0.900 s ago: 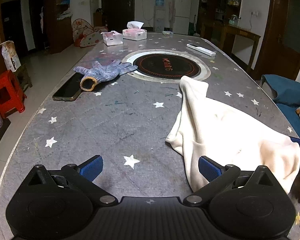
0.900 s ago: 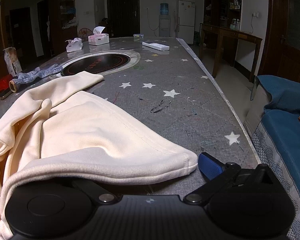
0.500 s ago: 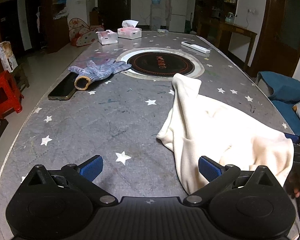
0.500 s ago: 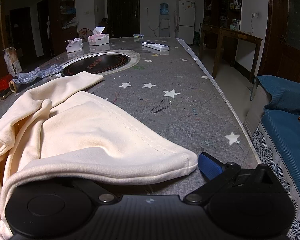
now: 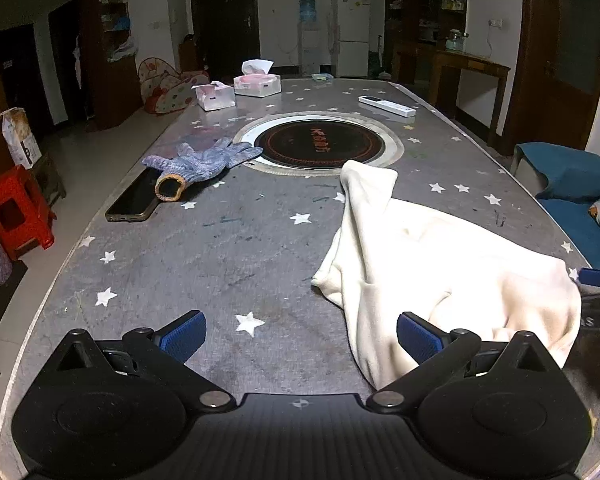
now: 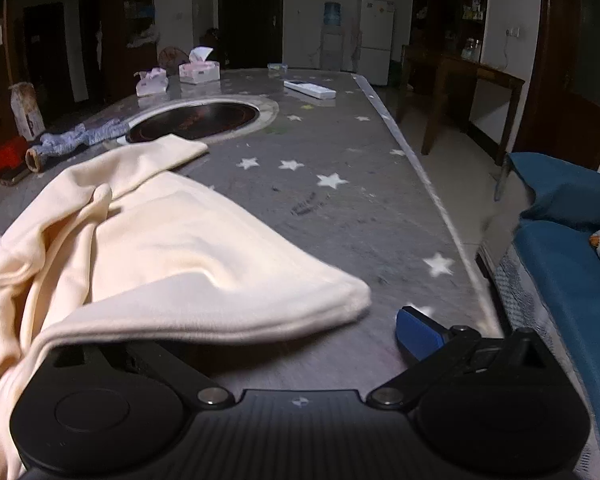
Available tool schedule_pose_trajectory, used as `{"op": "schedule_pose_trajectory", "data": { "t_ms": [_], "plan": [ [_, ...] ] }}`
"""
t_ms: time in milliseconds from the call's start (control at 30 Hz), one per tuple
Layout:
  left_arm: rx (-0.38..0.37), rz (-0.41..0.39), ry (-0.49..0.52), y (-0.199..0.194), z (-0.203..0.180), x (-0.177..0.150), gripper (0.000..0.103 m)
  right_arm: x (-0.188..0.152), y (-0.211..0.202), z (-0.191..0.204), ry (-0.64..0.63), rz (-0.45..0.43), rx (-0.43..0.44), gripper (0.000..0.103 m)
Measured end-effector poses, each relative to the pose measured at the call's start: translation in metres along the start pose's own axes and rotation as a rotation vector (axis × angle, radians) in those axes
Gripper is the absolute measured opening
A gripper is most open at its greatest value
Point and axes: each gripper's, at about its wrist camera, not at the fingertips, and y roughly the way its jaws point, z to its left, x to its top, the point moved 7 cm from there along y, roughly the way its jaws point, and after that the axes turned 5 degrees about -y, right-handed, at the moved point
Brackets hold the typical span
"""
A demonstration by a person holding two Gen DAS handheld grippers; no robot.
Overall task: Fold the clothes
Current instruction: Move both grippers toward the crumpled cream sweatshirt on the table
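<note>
Garment [image 5: 440, 264] crumpled (cream); grippers [image 5: 300, 334] wide.

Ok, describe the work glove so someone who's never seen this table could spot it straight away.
Start at the round black cooktop set into the grey star-patterned table. Just left of it in the left wrist view lies the glove, fingers toward the cooktop, open cuff partly on a dark phone. It is blue-grey knit with a tan cuff, unlike the cream garment.

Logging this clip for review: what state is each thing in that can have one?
Cream garment: crumpled, unfolded, draped over the right gripper's left finger.
Left gripper: jaws open, empty.
Right gripper: jaws open, gripping nothing.
Knit glove: lying flat.
Phone: screen dark.
Tissue box: tissue sticking out.
</note>
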Motion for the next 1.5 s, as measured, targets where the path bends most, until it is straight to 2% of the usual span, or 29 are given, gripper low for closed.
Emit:
{"op": "schedule_pose_trajectory", "data": {
  "t_ms": [300, 500, 667, 900, 1067, 1500],
  "plan": [
    [-0.010, 0.018, 0.032, -0.003, -0.014, -0.006, 0.103, -0.015, -0.053, -0.010, 0.007, -0.033, -0.018, 0.103],
    [-0.028, 0.021, 0.048, -0.008, -0.020, -0.012, 0.103, -0.013, -0.082, 0.005, -0.010, -0.075, 0.038, 0.103],
    [-0.053, 0.031, 0.057, -0.012, -0.023, -0.017, 0.103, -0.013, -0.094, 0.028, -0.052, -0.087, 0.069, 0.103],
    [-0.065, 0.036, 0.037, -0.018, -0.020, -0.023, 0.103, -0.018, -0.107, 0.049, -0.046, -0.089, 0.114, 0.103],
    [-0.043, 0.022, 0.051, -0.025, -0.020, -0.028, 0.103, -0.022, -0.115, 0.061, -0.044, -0.096, 0.134, 0.103],
    [-0.052, -0.005, 0.050, -0.043, -0.018, -0.042, 0.103, -0.036, -0.136, 0.088, -0.090, -0.119, 0.169, 0.103]
  ]
}}
